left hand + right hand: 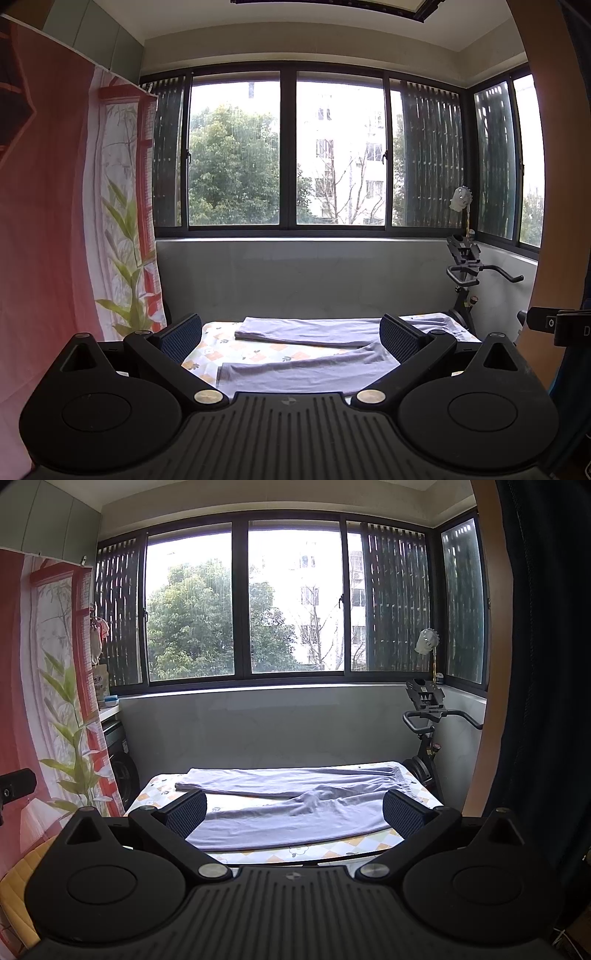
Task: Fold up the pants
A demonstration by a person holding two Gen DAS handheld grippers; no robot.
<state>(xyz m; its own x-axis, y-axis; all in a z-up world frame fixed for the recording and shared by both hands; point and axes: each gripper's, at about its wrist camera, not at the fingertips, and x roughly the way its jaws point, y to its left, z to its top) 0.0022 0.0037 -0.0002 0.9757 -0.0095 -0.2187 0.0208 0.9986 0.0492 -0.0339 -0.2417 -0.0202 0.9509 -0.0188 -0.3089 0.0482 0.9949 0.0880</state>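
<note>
Your pants [295, 797] lie spread flat on the desk [332, 849] below the window [295, 602], legs splayed, ready for folding. Both the left hand-held gripper [291, 332] and right hand-held gripper [295, 808] hover with jaws apart, holding nothing.

Pants [295, 805] are a pale lavender-grey, plain, no print. Tablecloth [332, 851] under them is white w/ orange, yellow and pale green diamond checks plus little flower/leaf doodles. Both grippers, left [291, 336] and right [295, 812], are matte black, pads w/ a fine dotted texture. Hanging cloth [44, 686] on the left is pinkish-red w/ green bamboo leaves. Exercise bike [424, 720] black, window frames [242, 602] dark, prob. black.
</note>
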